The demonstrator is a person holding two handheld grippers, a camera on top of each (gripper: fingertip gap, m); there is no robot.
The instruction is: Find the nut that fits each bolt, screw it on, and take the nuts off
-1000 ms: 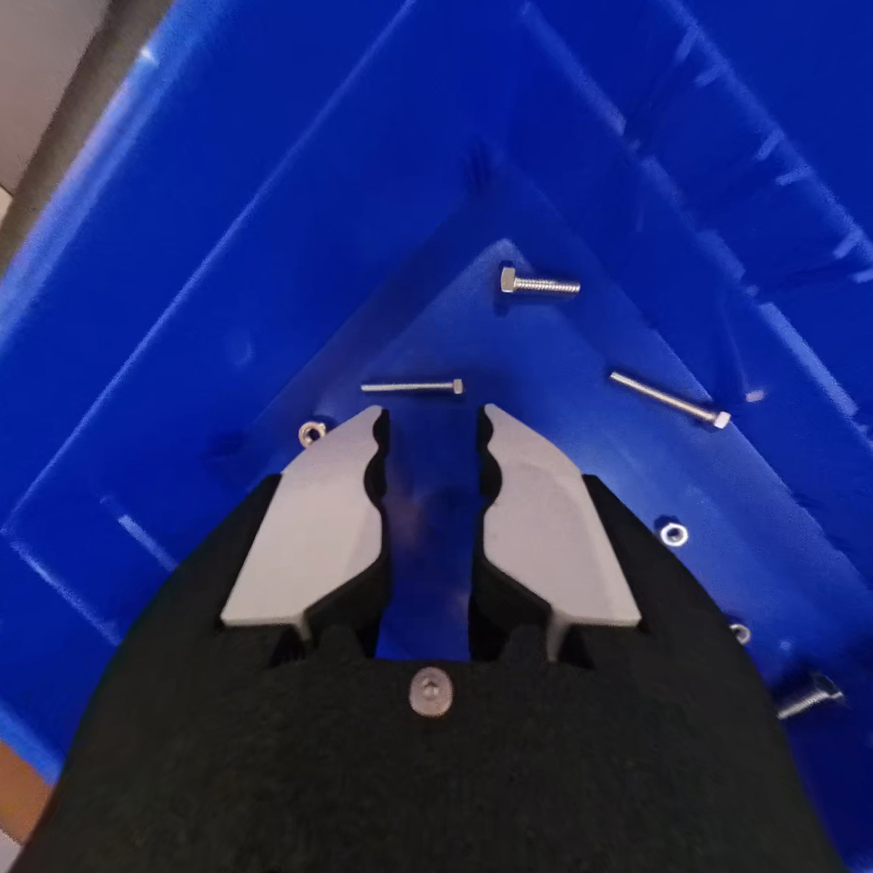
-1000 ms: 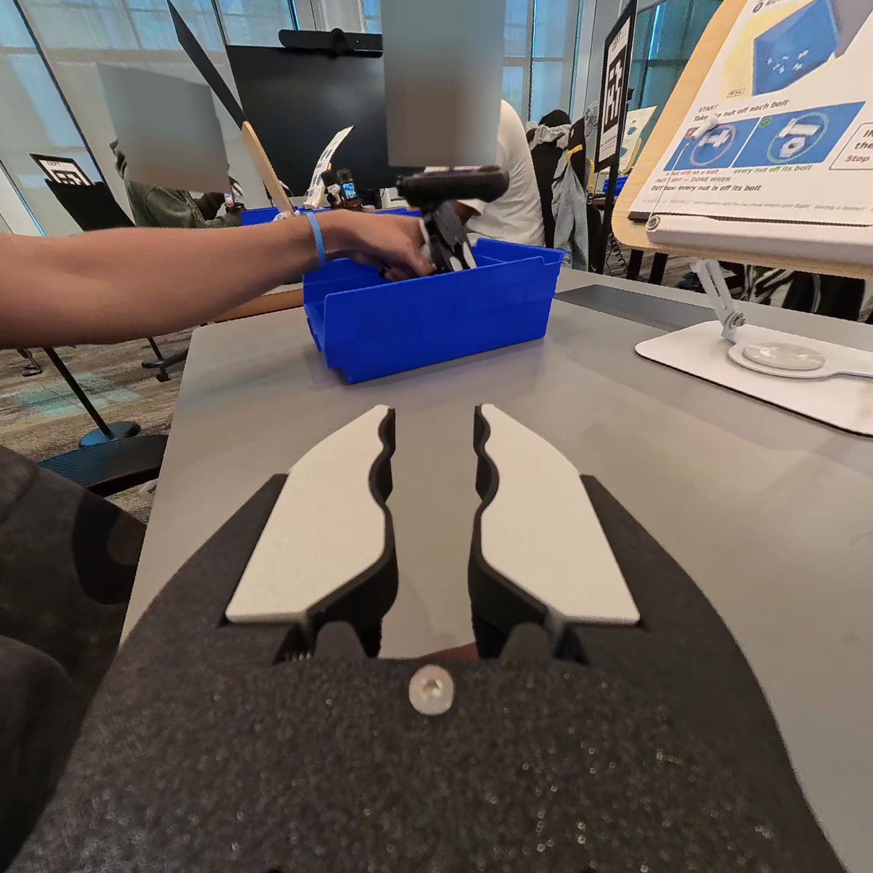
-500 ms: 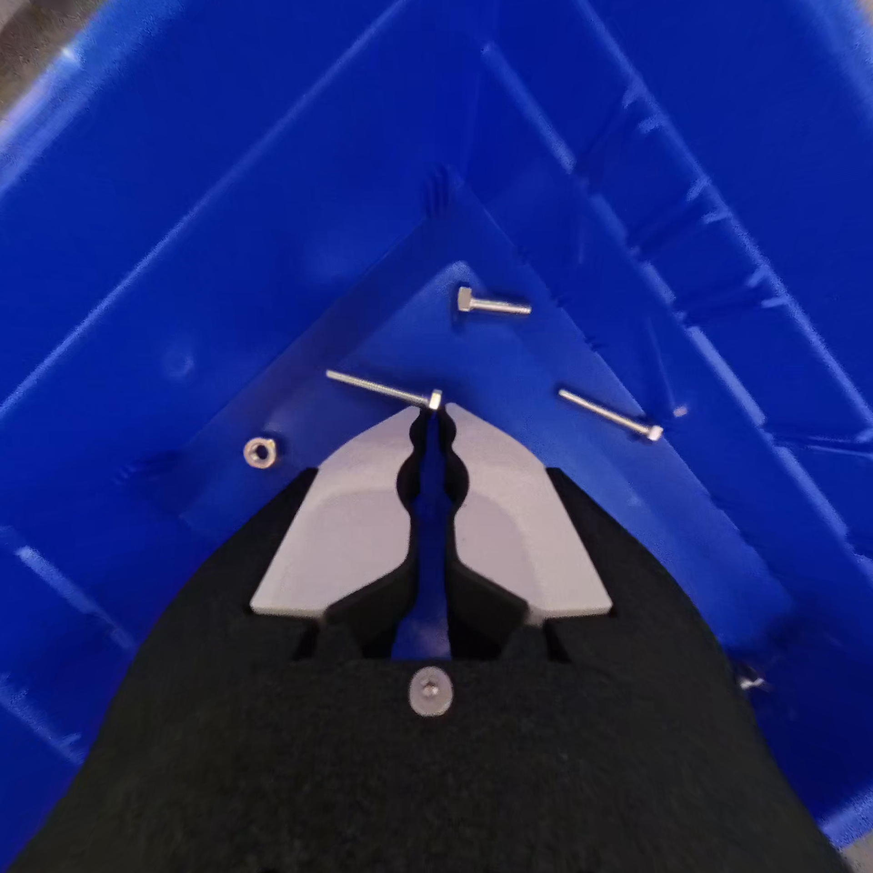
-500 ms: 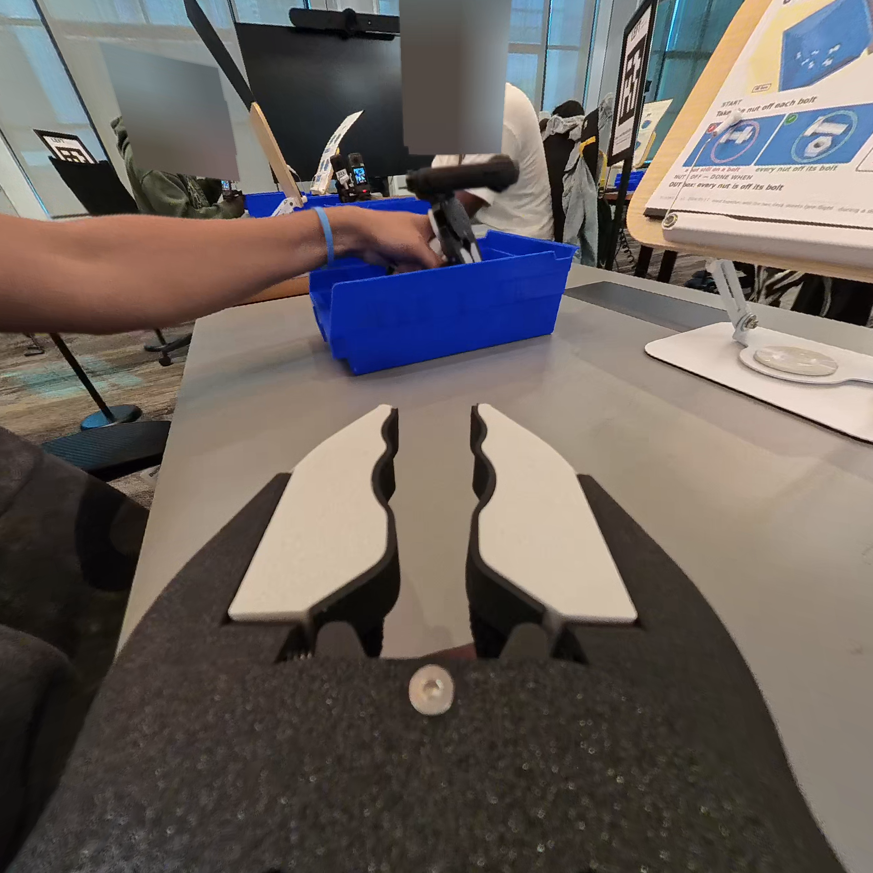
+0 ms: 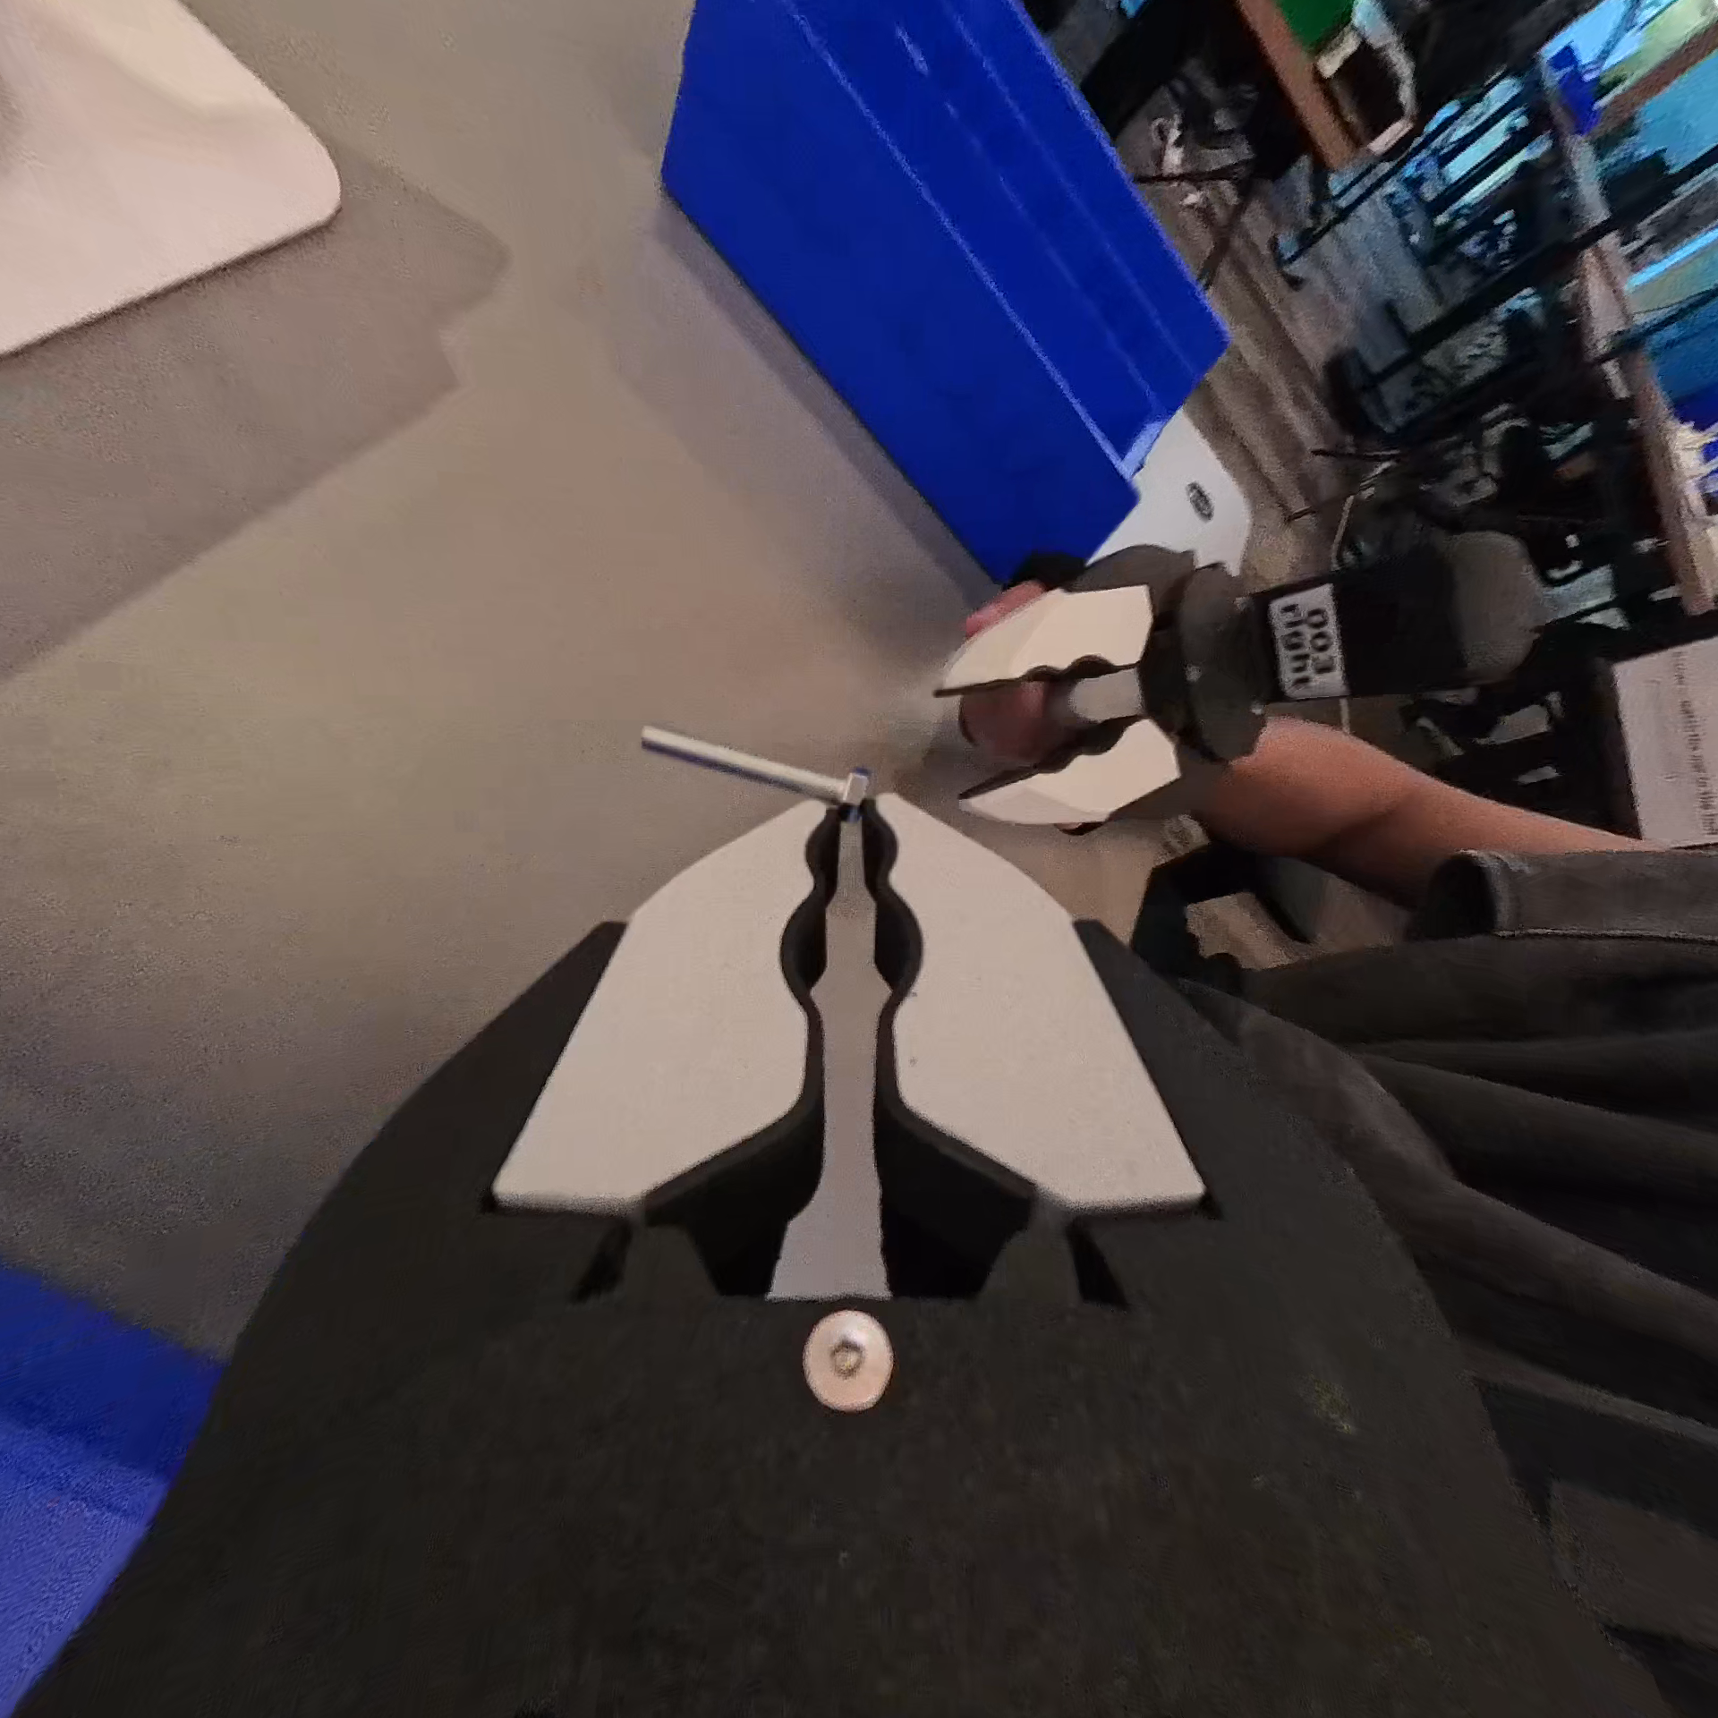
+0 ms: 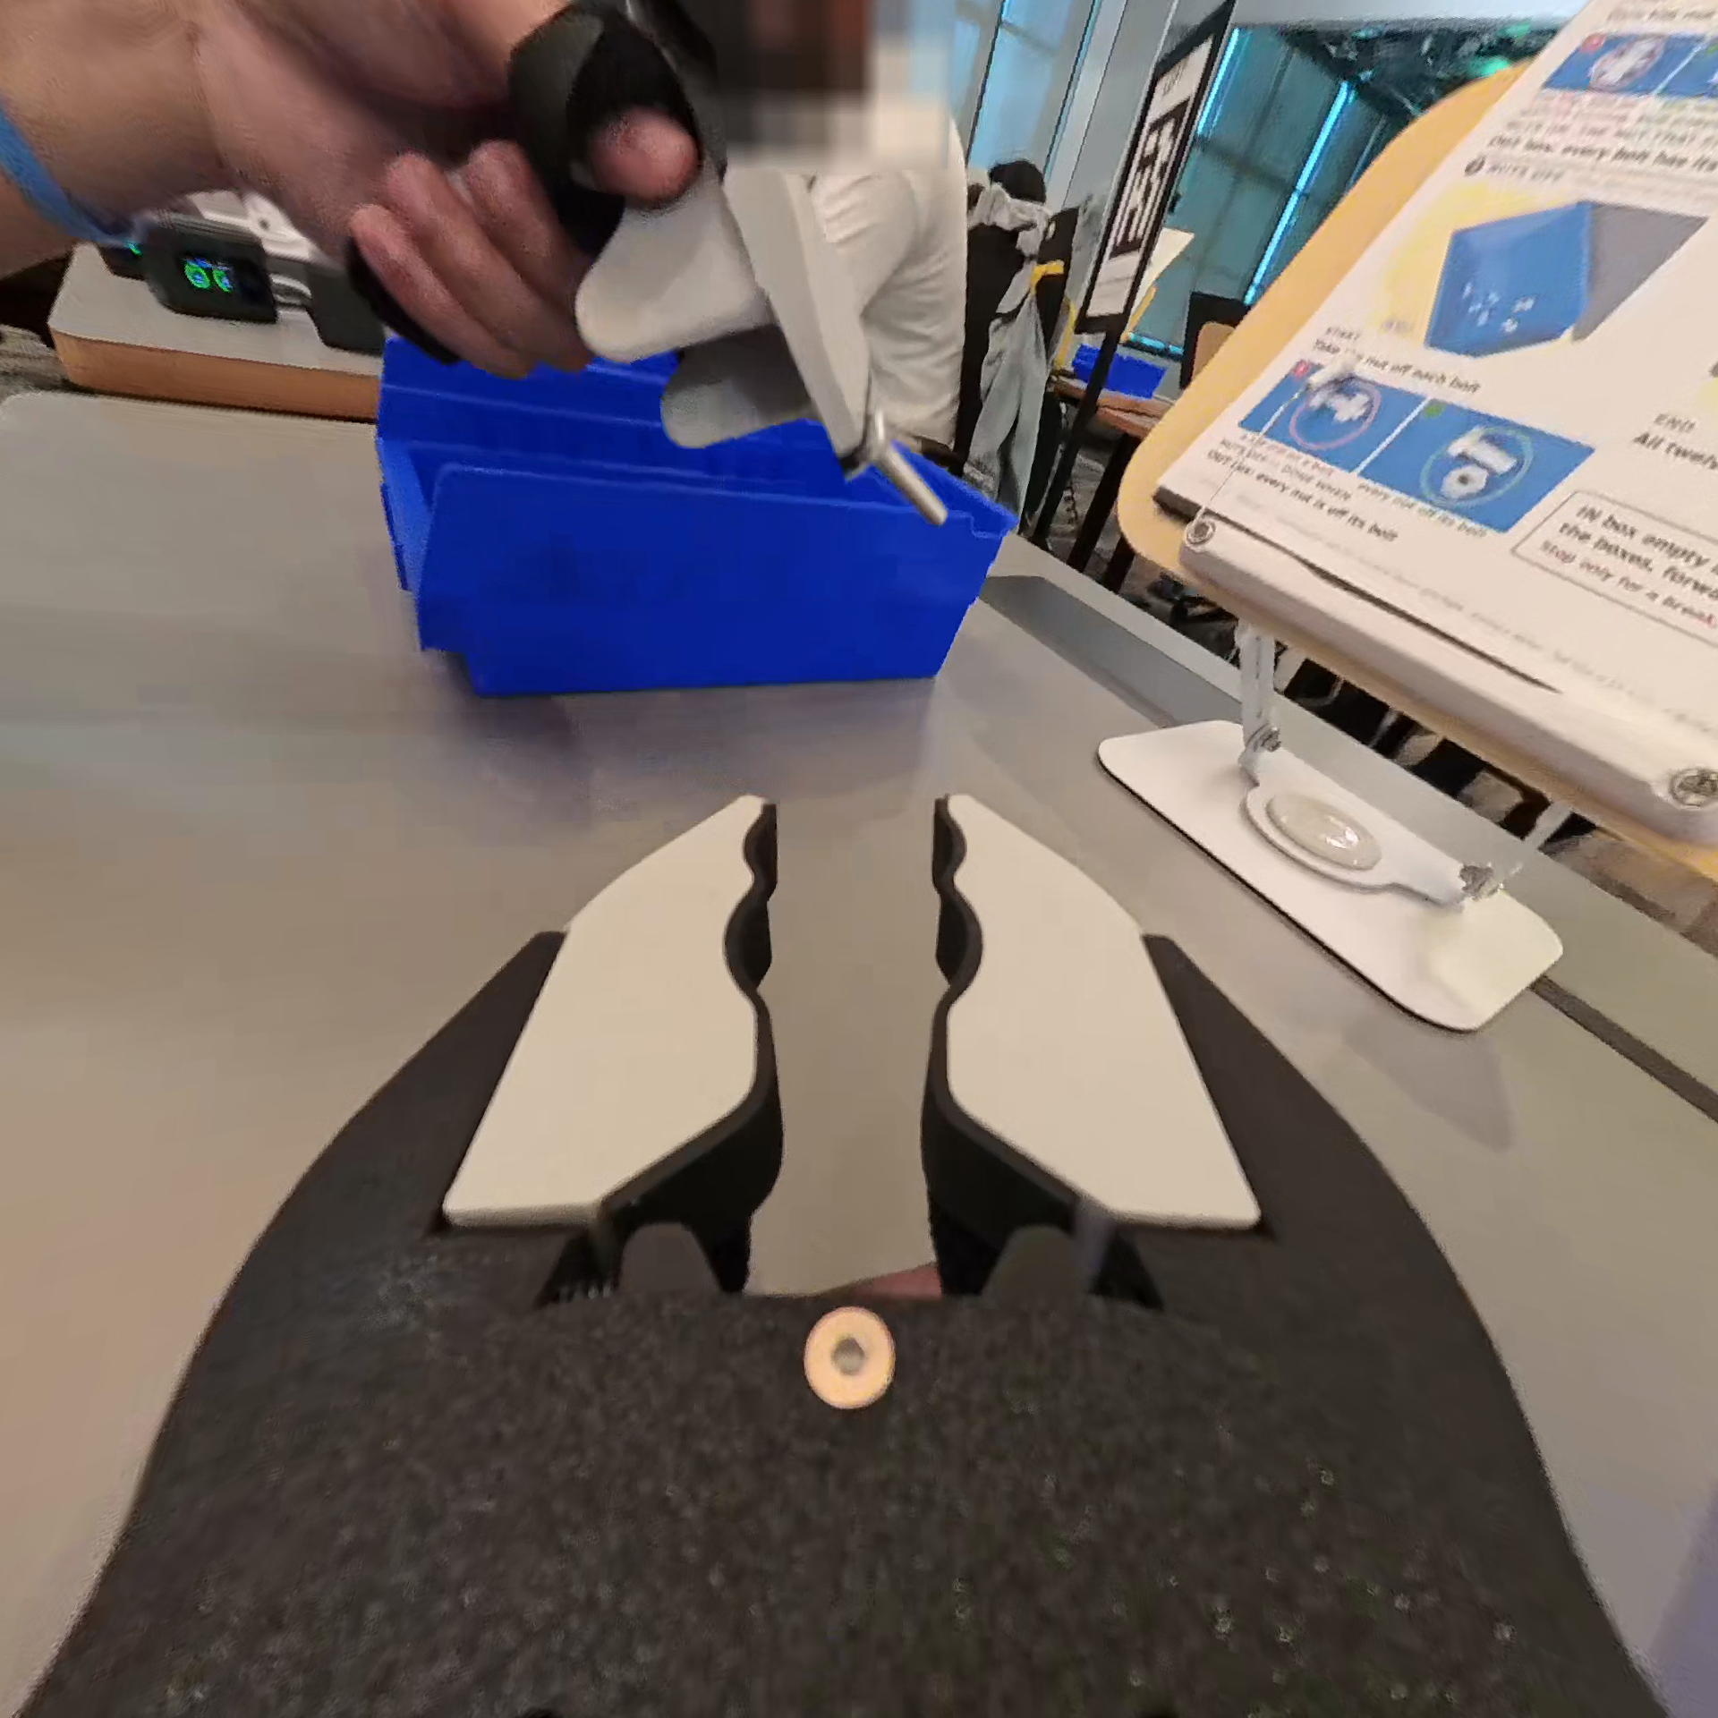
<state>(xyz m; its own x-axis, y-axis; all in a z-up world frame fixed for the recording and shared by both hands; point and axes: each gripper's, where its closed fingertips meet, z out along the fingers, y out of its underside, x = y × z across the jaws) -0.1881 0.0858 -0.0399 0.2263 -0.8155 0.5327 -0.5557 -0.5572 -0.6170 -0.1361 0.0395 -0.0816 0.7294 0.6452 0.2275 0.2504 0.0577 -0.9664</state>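
Observation:
My left gripper (image 5: 848,811) is shut on the head of a long thin silver bolt (image 5: 744,767), and the shank sticks out to the left above the grey table (image 5: 418,744). In the right wrist view the left gripper (image 6: 860,442) hangs in the air in front of the blue bin (image 6: 697,576), with the bolt (image 6: 911,488) pointing down to the right. My right gripper (image 6: 851,818) is open and empty, low over the table. It also shows in the left wrist view (image 5: 950,744), just right of the bolt head. No nuts are in view.
A blue bin (image 5: 930,279) stands on the table behind the bolt. A second blue edge (image 5: 56,1394) shows at the lower left. A tilted instruction board (image 6: 1487,372) on a white stand base (image 6: 1329,865) stands to the right. People sit at tables behind. Tip to tip, the grippers are about 10 cm apart.
My left gripper closed on the bolt head inside the bin, lifted the bolt out and swung it over the table towards the right gripper. The right gripper stayed open.

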